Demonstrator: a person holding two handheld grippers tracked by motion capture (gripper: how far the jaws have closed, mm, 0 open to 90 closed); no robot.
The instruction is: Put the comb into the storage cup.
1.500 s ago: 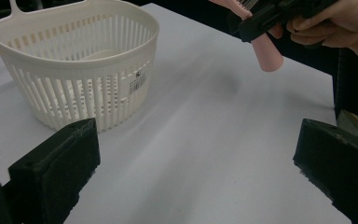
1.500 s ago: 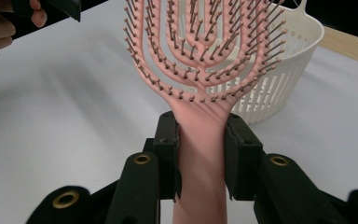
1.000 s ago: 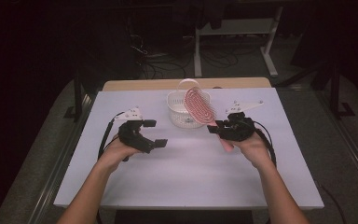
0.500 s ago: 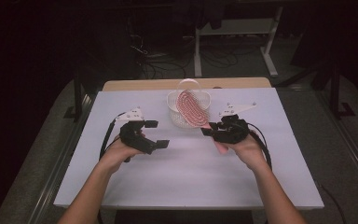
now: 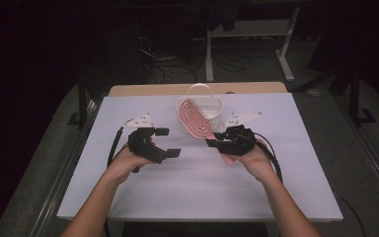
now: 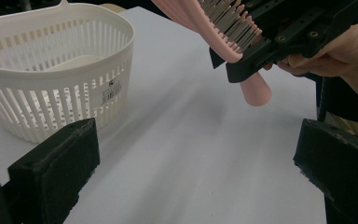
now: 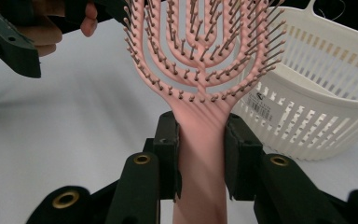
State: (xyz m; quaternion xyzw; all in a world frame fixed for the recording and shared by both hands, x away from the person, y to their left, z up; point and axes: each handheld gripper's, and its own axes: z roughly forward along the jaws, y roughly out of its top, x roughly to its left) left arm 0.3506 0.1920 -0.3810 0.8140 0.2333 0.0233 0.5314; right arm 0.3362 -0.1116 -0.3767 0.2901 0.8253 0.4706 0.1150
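A pink vented hairbrush (image 5: pixel 192 118) is held off the table by its handle, head pointing away toward the white slotted basket (image 5: pixel 216 109). My right gripper (image 5: pixel 213 139) is shut on that handle; in the right gripper view both pads press the handle (image 7: pixel 200 154) below the bristled head (image 7: pixel 200 51). My left gripper (image 5: pixel 168 142) rests open to the left with nothing between its jaws. In the left gripper view the open gripper (image 6: pixel 196 163) looks at the bare table, the brush (image 6: pixel 223 23) and the right gripper (image 6: pixel 284 37) at the upper right.
The basket (image 6: pixel 51 93) stands at the back middle of the white table (image 5: pixel 187 197), just beyond the brush, with its handle loop up; its wall (image 7: pixel 317 107) lies right of the brush head. A wooden edge and dark floor with cables lie behind.
My right gripper has carried the brush leftward, from the basket's right side to in front of it. The left gripper has stayed put.
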